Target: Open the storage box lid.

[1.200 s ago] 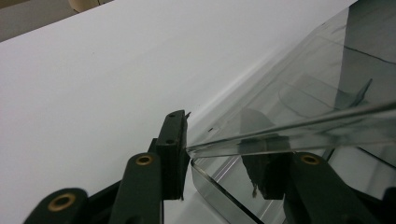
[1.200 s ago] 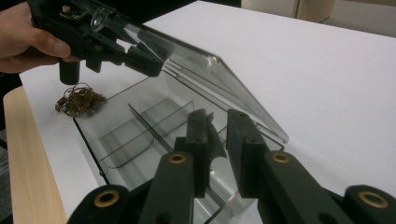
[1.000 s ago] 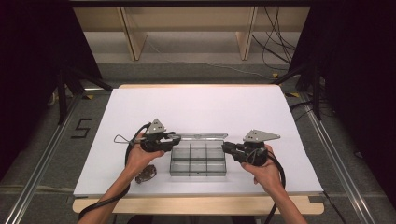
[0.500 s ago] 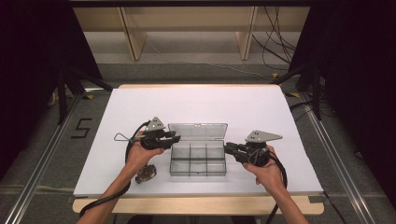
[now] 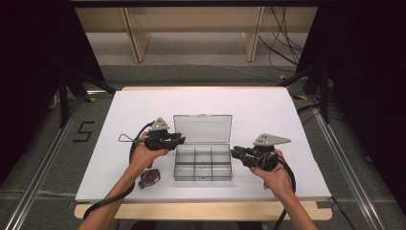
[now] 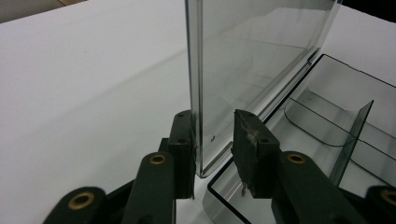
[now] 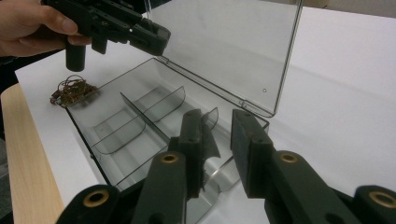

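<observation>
While the white rectangular table [image 5: 268,110] carries it centrally | clear plastic divided box [image 5: 203,163], lid [image 5: 203,128] upright | your left gripper [image 6: 212,140] straddles the lid's edge, jaws just closing, one pad touching | right gripper [image 7: 217,140] spans the box wall, not pinching | step: opening; next, let the lid rest | small brown wire bundle [image 5: 149,178] left of box.

The box's raised lid [image 6: 252,60] stands between the left gripper [image 6: 212,140] jaws, the tray [image 7: 140,126] beyond the right gripper [image 7: 219,140] jaws, the wire bundle [image 7: 72,91] beyond that.
</observation>
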`<state>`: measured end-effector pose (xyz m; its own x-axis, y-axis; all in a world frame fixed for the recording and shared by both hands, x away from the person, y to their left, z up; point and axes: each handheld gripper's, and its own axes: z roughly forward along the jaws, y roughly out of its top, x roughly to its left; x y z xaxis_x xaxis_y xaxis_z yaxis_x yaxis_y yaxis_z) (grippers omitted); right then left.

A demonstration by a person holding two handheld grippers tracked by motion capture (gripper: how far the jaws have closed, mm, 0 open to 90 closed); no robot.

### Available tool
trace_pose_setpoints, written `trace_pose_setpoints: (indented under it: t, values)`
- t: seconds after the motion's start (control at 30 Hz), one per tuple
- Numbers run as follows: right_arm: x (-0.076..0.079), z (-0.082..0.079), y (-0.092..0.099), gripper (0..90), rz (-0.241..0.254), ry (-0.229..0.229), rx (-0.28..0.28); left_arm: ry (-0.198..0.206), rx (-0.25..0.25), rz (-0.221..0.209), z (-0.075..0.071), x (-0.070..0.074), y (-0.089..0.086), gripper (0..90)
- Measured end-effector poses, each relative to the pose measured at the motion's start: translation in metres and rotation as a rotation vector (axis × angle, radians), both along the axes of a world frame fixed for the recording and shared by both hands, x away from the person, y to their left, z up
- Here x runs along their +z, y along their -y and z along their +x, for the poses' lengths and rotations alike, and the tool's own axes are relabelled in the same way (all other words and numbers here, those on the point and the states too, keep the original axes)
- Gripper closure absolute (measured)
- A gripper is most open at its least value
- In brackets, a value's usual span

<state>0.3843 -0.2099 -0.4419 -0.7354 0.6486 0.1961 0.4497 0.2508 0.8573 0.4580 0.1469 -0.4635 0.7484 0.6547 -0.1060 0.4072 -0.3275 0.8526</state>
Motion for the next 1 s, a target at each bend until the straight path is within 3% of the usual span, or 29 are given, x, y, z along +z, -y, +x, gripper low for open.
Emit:
trace_pose_setpoints:
  t: [0.17,0.43,0.57,0.9,0.93,1.0]
  values:
    - [-0.001,0.001,0.004,74.7,-0.007,0.017,-0.001,-0.010,-0.003,0.007,0.003,0.000,0.000,67.7]
    - [-0.005,-0.001,0.008,73.1,0.013,-0.020,-0.025,-0.020,0.010,0.006,0.006,-0.001,0.002,66.2]
    - [-0.006,0.001,0.010,72.3,-0.003,0.002,-0.019,-0.027,0.019,0.010,0.007,-0.002,0.002,65.6]
    - [-0.007,0.000,0.012,71.9,0.005,-0.024,-0.035,-0.048,0.019,0.021,0.009,-0.001,0.003,65.7]
    - [-0.007,0.002,0.014,71.9,-0.011,0.008,-0.033,-0.054,0.014,0.015,0.010,-0.001,0.003,65.6]
    - [-0.008,0.003,0.014,71.8,-0.007,-0.008,-0.031,-0.069,0.017,0.017,0.010,0.000,0.003,65.4]
